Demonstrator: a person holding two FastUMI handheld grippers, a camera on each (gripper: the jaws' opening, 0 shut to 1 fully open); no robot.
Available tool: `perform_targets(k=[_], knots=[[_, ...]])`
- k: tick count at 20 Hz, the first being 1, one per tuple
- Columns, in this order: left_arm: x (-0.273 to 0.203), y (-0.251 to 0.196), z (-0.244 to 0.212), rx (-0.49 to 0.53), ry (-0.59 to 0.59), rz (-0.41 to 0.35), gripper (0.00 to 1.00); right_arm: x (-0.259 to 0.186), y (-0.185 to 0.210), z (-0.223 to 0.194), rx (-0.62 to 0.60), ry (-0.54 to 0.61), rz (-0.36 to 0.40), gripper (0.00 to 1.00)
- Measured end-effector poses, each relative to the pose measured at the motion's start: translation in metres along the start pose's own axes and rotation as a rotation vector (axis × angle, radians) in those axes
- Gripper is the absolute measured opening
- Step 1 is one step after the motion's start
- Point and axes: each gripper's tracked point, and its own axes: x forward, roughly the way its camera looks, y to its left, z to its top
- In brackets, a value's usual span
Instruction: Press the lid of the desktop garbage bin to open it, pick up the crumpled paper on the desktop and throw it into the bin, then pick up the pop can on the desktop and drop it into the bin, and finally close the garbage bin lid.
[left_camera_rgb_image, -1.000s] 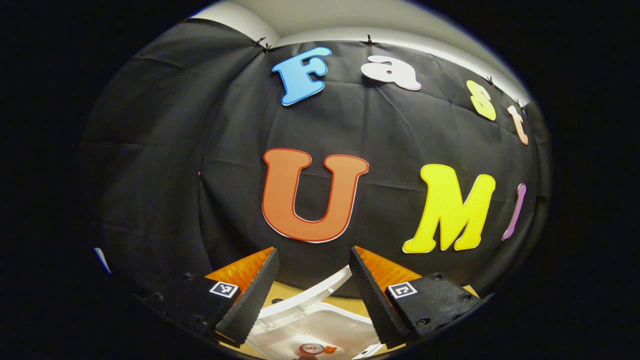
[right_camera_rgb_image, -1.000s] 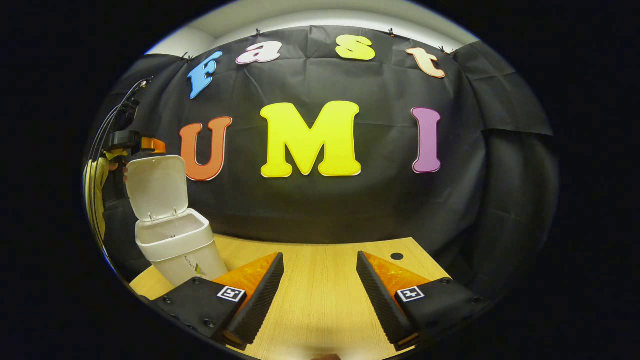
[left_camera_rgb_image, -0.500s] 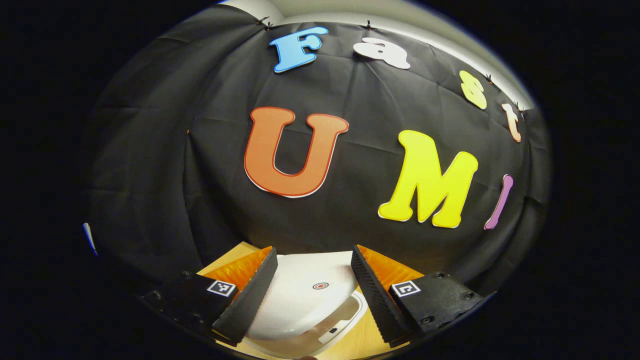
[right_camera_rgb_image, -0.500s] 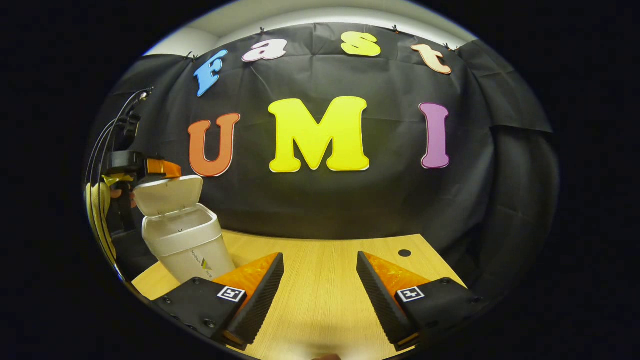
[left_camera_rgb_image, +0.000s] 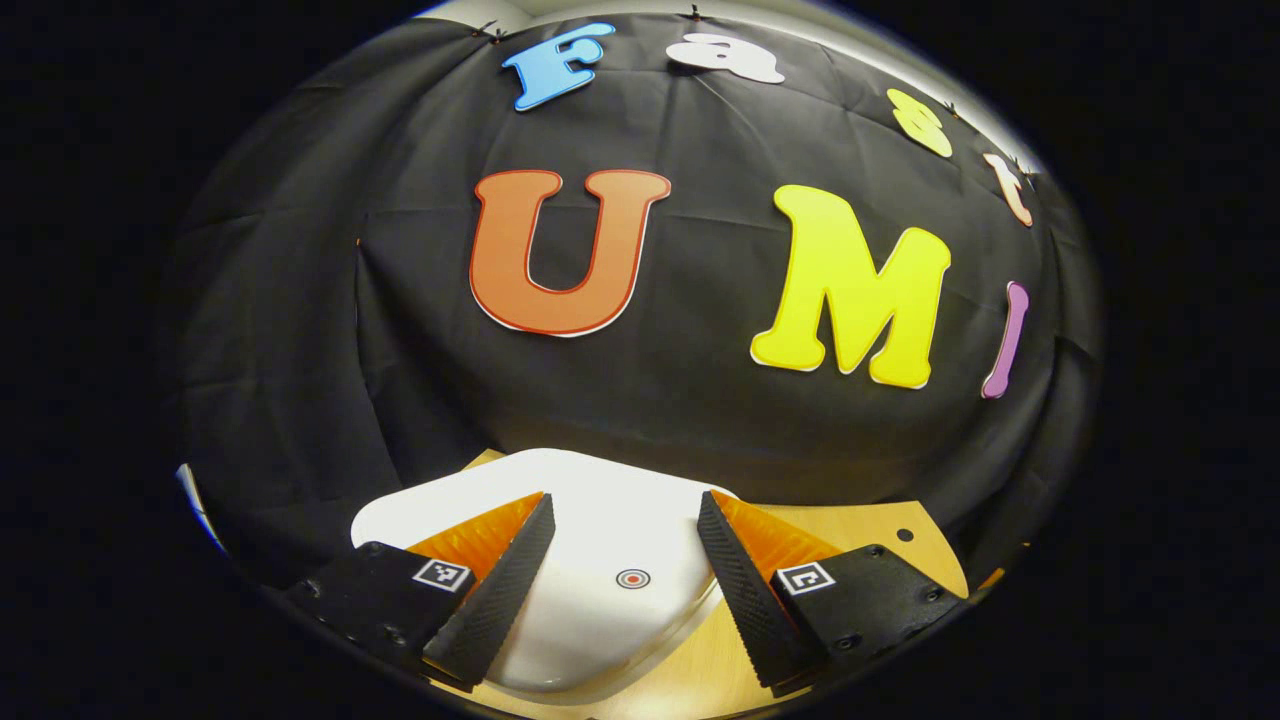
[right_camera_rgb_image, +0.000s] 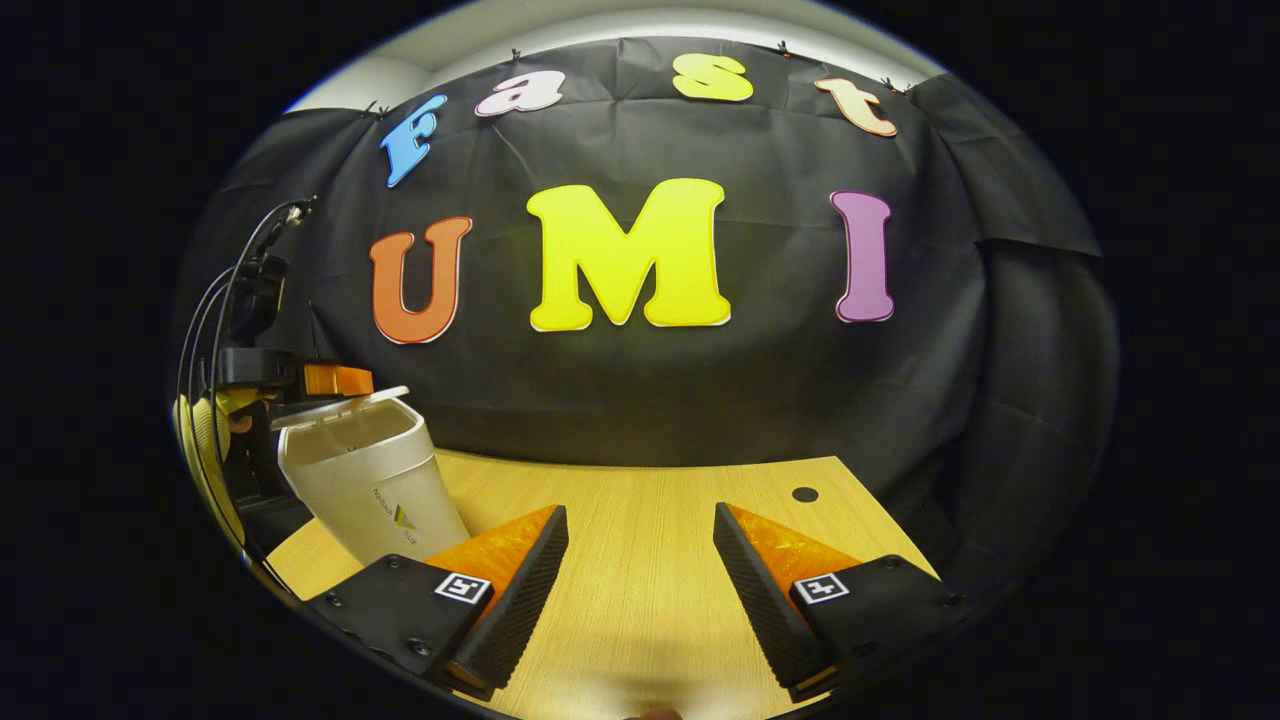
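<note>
Left hand-held gripper (left_camera_rgb_image: 622, 570), fingers spread, sits over bin lid (left_camera_rgb_image: 600, 510): prob. light, stiff, slick plastic; press flat top w/ fingertips, don't pinch.

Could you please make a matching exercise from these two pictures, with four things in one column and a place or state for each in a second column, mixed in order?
Things:
1. bin lid
2. left gripper
3. right gripper
4. garbage bin

Places or states:
A. open, over bare tabletop, nothing between its fingers
B. stands on the table's left part, in the right gripper view
C. white, with a small round mark, lowered almost shut
D. open, fingers either side of the round mark, just above the lid

Pairs: 1-C, 2-D, 3-A, 4-B
</note>
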Motion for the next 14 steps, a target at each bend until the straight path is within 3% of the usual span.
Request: perform_targets(k=[14], knots=[[0.008, 0.002, -0.029, 0.135, 0.061, 0.003, 0.99, 0.006, 0.015, -0.007, 0.027, 0.029, 0.049, 0.94]])
